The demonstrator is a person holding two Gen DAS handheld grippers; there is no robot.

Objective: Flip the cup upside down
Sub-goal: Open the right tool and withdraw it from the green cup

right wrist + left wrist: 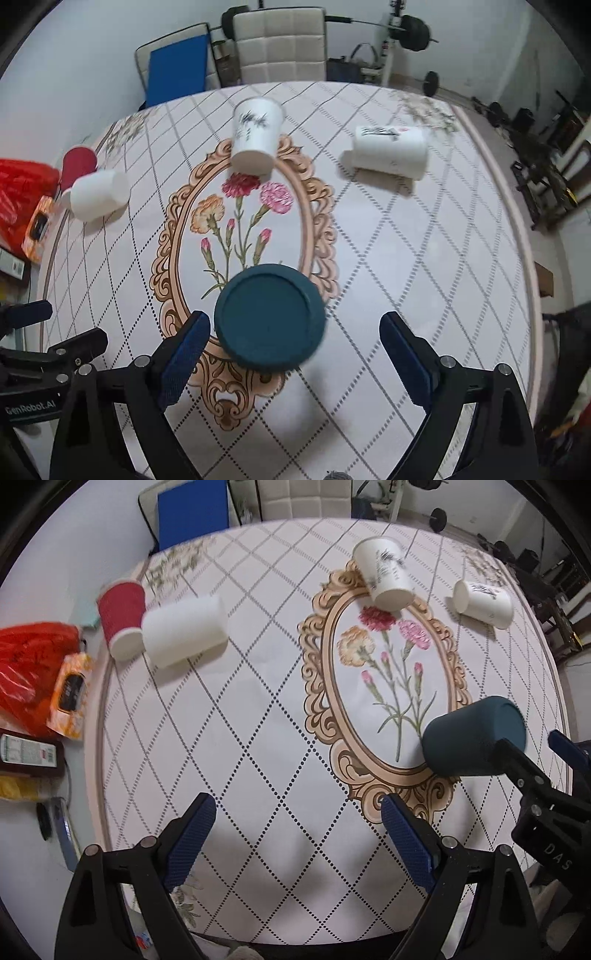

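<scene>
A dark teal cup (269, 317) stands upside down on the flowered tablecloth (406, 258), its flat base facing up. My right gripper (295, 325) is open around it. The cup sits nearer the left finger (184, 350), and the pads do not press on it. In the left wrist view the same teal cup (474, 736) is at the right, with the right gripper (532, 744) beside it. My left gripper (297, 805) hangs open over bare cloth with nothing between its fingers. It also shows at the left edge of the right wrist view as the left gripper (68, 323).
Two printed white cups (256, 134) (389, 151) lie on their sides at the far end. A plain white cup (184, 629) and a red cup (118, 620) lie at the left. A red bag (26, 672) and an orange packet (70, 698) sit off the left edge. A chair (280, 44) stands behind the table.
</scene>
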